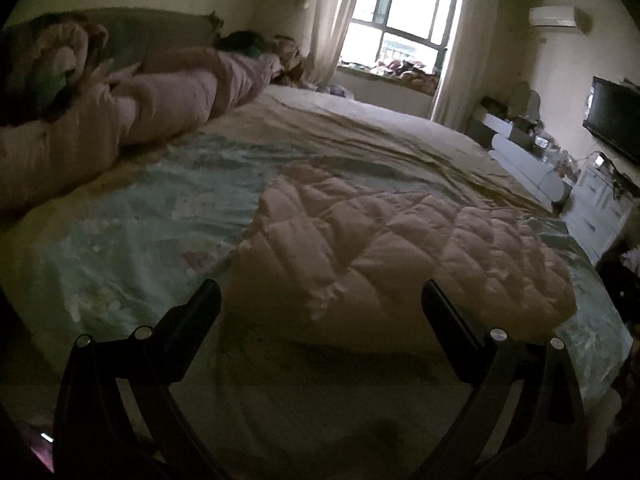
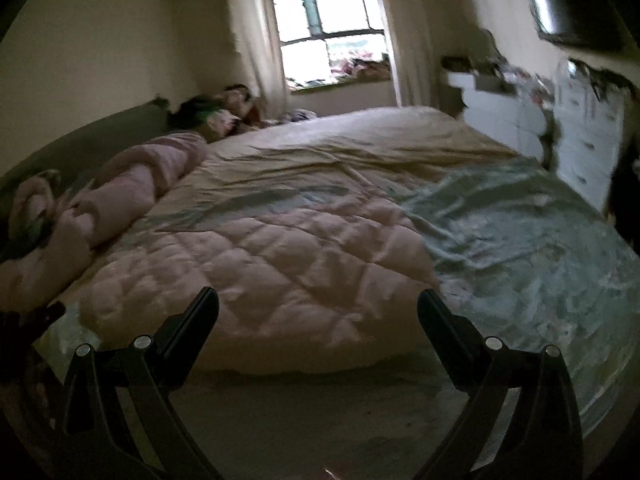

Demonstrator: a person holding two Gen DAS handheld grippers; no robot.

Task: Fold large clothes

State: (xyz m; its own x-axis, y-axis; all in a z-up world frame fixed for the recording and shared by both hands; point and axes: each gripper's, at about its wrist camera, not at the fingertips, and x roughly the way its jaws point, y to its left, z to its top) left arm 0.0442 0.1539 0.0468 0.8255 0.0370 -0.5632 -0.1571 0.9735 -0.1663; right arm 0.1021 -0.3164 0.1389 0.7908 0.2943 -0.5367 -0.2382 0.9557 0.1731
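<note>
From the left wrist camera, the left gripper (image 1: 320, 300) hangs above the near edge of the bed (image 1: 360, 128) with its two black fingers spread wide and nothing between them; it is released and touches no cloth. Just past the fingertips lies the pink quilted garment (image 1: 400, 240), folded into a thick, puffy block that rests flat on the pale green patterned sheet (image 1: 132, 220). The garment sits toward the right half of this view, near the bed's foot side. Farther back a beige cover (image 1: 360, 136) spreads over the rest of the bed. Along the left, a long roll of pink bedding (image 1: 172, 100) lies against the headboard with pillows (image 1: 60, 64) piled beside it. A bright window (image 1: 400, 16) with pale curtains stands at the far wall, and a dark television (image 1: 616, 116) hangs on the right wall above white drawers (image 1: 600, 200).

From the right wrist camera, the right gripper (image 2: 318, 300) is likewise let go, fingers fully apart and empty, poised over the bed's near edge. The same pink quilted garment (image 2: 260, 256) fills the middle of the view right ahead of the fingertips, lying on the bed and apart from them. The green sheet (image 2: 520, 240) stretches to its right, the pink roll (image 2: 140, 176) lies to its left, and the window (image 2: 328, 20) glows behind. This view is somewhat blurred.
</note>
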